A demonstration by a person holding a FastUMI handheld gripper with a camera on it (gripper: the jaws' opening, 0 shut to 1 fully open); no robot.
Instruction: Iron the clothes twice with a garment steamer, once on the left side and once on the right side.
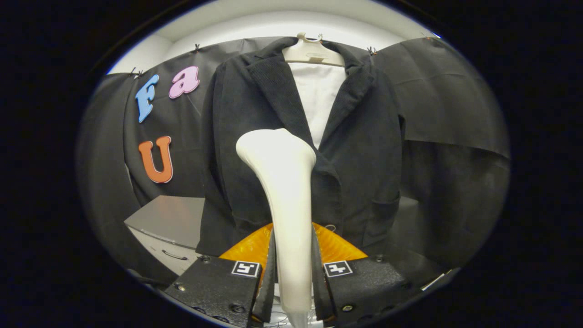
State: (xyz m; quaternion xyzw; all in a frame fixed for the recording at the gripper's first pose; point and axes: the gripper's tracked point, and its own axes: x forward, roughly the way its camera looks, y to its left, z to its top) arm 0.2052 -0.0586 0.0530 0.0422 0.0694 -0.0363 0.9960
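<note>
A dark jacket hangs on a white hanger against the booth wall, with a white shirt showing between its lapels. My gripper is shut on the handle of a white garment steamer. Both fingers press its sides. The steamer stands upright, and its head is in front of the jacket's middle, a little to the left of the opening. How near the head is to the cloth cannot be told.
A grey cabinet with a drawer handle stands low beside the jacket's left hem. Black cloth covers the wall behind and on both sides.
</note>
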